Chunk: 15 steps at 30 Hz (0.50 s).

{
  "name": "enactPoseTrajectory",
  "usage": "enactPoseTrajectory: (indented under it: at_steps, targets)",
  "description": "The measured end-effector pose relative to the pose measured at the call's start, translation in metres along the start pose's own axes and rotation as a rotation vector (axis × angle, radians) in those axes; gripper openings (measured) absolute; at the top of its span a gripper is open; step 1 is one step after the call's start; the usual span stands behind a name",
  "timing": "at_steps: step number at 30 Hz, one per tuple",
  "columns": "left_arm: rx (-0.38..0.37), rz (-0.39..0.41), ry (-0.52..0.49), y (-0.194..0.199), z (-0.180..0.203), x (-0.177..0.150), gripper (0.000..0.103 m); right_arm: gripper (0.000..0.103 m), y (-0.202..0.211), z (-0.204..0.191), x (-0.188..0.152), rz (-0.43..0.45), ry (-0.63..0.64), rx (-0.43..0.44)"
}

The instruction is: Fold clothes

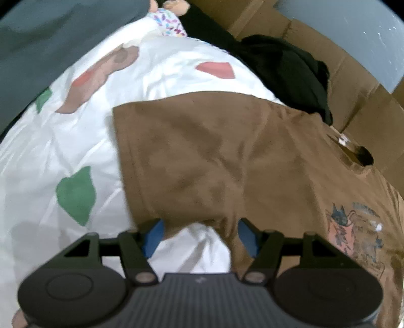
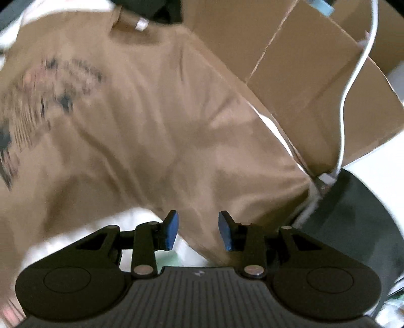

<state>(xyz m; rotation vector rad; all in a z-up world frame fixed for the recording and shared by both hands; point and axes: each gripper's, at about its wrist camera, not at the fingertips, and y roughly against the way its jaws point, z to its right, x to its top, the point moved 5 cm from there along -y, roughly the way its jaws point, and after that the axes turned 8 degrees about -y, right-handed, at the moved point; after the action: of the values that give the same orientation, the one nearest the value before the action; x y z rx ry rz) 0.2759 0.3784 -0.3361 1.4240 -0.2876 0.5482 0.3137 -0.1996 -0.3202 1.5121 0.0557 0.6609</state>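
Observation:
A brown T-shirt (image 1: 214, 151) with a printed graphic (image 1: 358, 234) lies spread on a white sheet (image 1: 63, 141) that has green and red shapes. My left gripper (image 1: 201, 234) is open wide at the shirt's near edge. The fabric hangs over the tips of both blue pads (image 1: 154, 234), and bare sheet shows between them. In the right wrist view the same shirt (image 2: 151, 126) fills the frame, blurred. My right gripper (image 2: 198, 232) is open more narrowly, and a fold of brown fabric runs down between its blue pads (image 2: 171, 232).
Cardboard boxes (image 1: 353, 83) stand along the far right side, and more cardboard (image 2: 315, 88) rises close beside the right gripper. A black garment (image 1: 285, 68) lies beyond the shirt, and a patterned cloth (image 1: 169, 22) further back. A white cable (image 2: 353, 75) hangs over the cardboard.

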Motion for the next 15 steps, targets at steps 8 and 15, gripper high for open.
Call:
enactPoseTrajectory:
  at_steps: [8,15]
  targets:
    - [-0.009,0.003,-0.035,-0.007,0.009,0.004,0.07,0.039,-0.015,-0.03,0.011,0.055,-0.129,0.074]
    - [-0.007,0.008,0.008,-0.011,-0.007,0.003,0.07,0.039,-0.028,-0.04,0.01,0.038,-0.183,0.12]
